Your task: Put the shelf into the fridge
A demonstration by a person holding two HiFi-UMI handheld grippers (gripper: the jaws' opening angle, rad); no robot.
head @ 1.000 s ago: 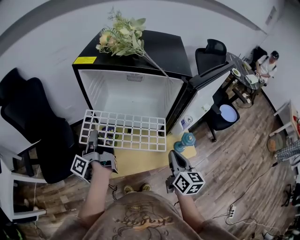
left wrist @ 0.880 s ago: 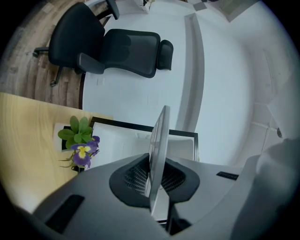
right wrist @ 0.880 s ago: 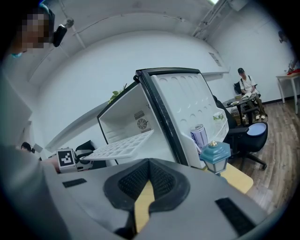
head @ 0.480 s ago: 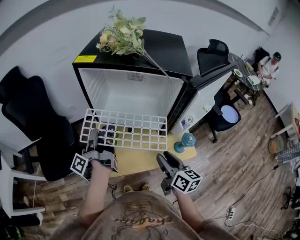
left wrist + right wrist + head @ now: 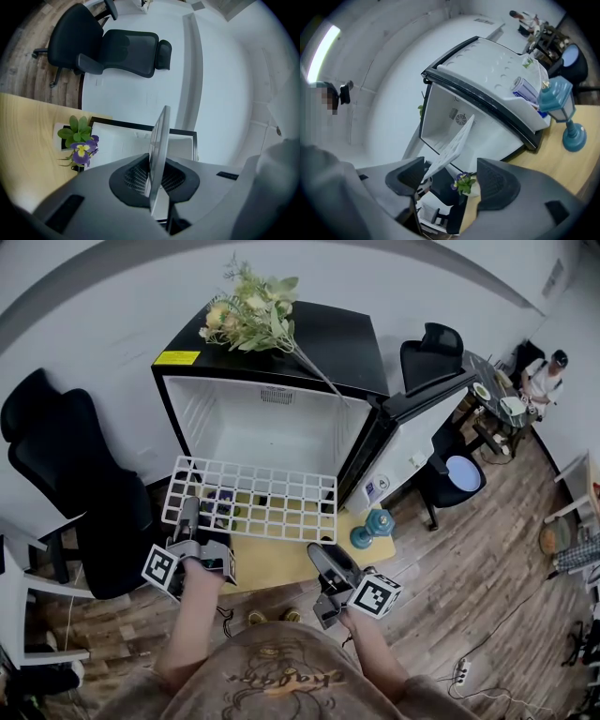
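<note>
The left gripper [image 5: 188, 514] is clamped on the left front edge of a white wire shelf [image 5: 251, 501], with both pads pressed against the grid. The shelf lies level in front of the open fridge [image 5: 281, 432]. Near the shelf's right front corner, the right gripper [image 5: 317, 557] has just been opening. Its jaws stand wide apart and grip nothing, and the shelf is just ahead of them.
</note>
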